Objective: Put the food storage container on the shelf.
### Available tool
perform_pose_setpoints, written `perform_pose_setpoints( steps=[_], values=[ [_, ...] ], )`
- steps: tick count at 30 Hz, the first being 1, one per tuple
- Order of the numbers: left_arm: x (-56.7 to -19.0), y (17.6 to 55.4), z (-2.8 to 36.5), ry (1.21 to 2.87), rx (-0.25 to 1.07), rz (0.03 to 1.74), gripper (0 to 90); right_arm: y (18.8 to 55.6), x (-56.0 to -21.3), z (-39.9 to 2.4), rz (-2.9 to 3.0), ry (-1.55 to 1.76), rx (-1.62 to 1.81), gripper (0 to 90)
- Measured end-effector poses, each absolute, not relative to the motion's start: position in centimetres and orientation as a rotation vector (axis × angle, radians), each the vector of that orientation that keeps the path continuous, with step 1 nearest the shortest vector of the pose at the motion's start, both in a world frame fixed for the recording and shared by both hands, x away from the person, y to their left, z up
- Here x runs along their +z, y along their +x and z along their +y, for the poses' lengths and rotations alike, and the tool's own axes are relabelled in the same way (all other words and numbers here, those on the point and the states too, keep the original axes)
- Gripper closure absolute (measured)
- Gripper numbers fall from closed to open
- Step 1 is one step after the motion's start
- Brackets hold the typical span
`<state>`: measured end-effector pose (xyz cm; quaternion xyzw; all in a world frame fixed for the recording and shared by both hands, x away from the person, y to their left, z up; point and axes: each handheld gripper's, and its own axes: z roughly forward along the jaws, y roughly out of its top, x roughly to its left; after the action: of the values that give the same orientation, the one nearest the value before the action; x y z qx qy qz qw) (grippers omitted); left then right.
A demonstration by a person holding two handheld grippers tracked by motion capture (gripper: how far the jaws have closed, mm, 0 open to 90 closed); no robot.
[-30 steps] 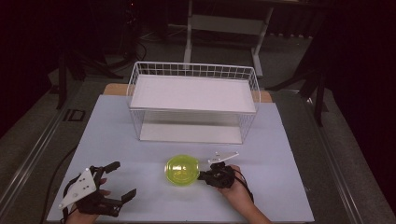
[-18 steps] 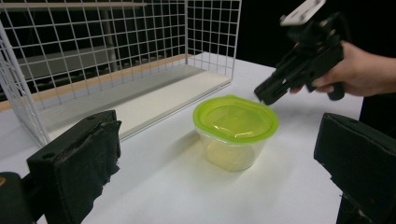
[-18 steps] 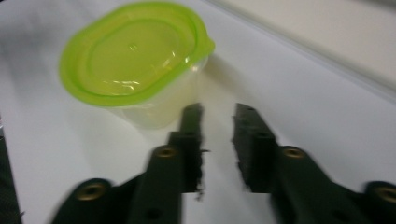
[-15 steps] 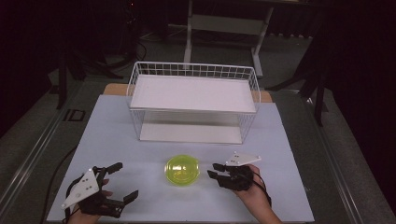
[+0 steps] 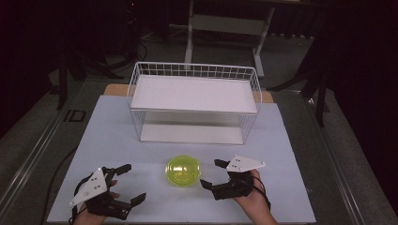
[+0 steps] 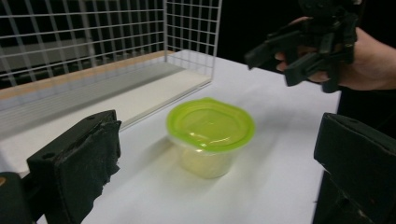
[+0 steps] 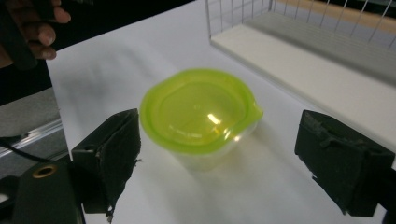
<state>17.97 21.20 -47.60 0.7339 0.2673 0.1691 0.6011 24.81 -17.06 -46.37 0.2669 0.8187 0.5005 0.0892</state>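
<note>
Green-lidded container (image 5: 183, 170) on table, beside wide-spread right gripper (image 5: 215, 174)

Dim room; grey floor (image 5: 28, 136) around the white table (image 5: 112, 136); metal stand (image 5: 225, 23) behind.

The letters "ID" stand in white on the dark floor strip (image 5: 75, 116) at the middle left of the high view; nothing else reads.

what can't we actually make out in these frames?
- Contents of the green-lidded container: the lid covers it in the high view, and its clear wall looks hazy in both gripper views.
- Left gripper: its underside is under the grey plate in the high view.
- Wire rack: cut off by the frame edge in both gripper views.
</note>
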Motion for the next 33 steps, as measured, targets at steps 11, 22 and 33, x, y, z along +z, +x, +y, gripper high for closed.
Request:
perform_pose_setpoints(
  steps=[11, 22, 33],
  values=[
    [-45.9, 18.9, 20.0, 1.754, 0.370, 0.636, 1.4, 24.7, -44.2, -15.5, 2.407, 0.650, 1.474, 19.3],
    [-44.7, 21.6, 18.0, 1.807, 0.337, 0.732, 1.4, 25.3, -42.7, -14.8, 2.326, 0.675, 1.488, 14.1],
    [-47.1, 24.8, 16.7, 1.791, 0.164, 0.882, 1.4, 27.6, -44.9, -15.6, 2.386, 0.892, 1.518, 13.8]
  ],
)
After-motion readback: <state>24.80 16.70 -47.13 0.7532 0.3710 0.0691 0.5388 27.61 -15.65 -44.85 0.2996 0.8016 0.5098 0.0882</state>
